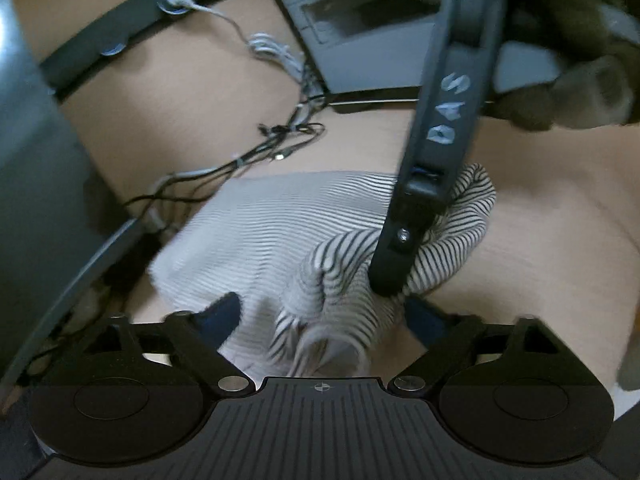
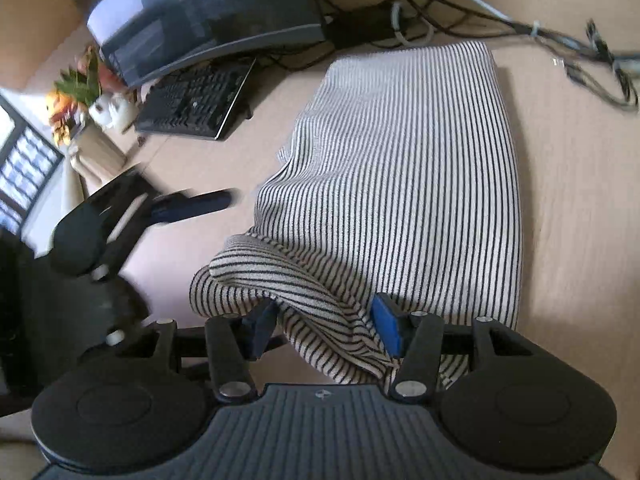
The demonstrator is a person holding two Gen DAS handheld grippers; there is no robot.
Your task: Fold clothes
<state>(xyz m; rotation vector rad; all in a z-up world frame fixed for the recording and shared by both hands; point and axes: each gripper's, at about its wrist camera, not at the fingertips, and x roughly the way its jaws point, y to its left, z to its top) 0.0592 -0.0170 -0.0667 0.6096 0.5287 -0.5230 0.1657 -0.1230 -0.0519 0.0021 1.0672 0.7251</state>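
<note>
A black-and-white striped garment (image 2: 400, 168) lies folded on the tan table (image 2: 580, 200); it also shows in the left wrist view (image 1: 280, 232). My right gripper (image 2: 326, 326) has its jaws around a bunched fold at the garment's near edge, and cloth fills the gap between the blue pads (image 2: 386, 326). In the left wrist view the right gripper (image 1: 390, 286) reaches down into that raised fold. My left gripper (image 1: 320, 320) is open just above the garment's near edge, holding nothing. It shows blurred at the left of the right wrist view (image 2: 192, 204).
A monitor (image 2: 208, 16) and a black keyboard (image 2: 196, 104) stand beyond the garment to the left. Tangled cables (image 2: 520, 28) lie at the far right. A flower decoration (image 2: 80, 92) sits at the far left. A dark chair edge (image 1: 48, 200) is on the left.
</note>
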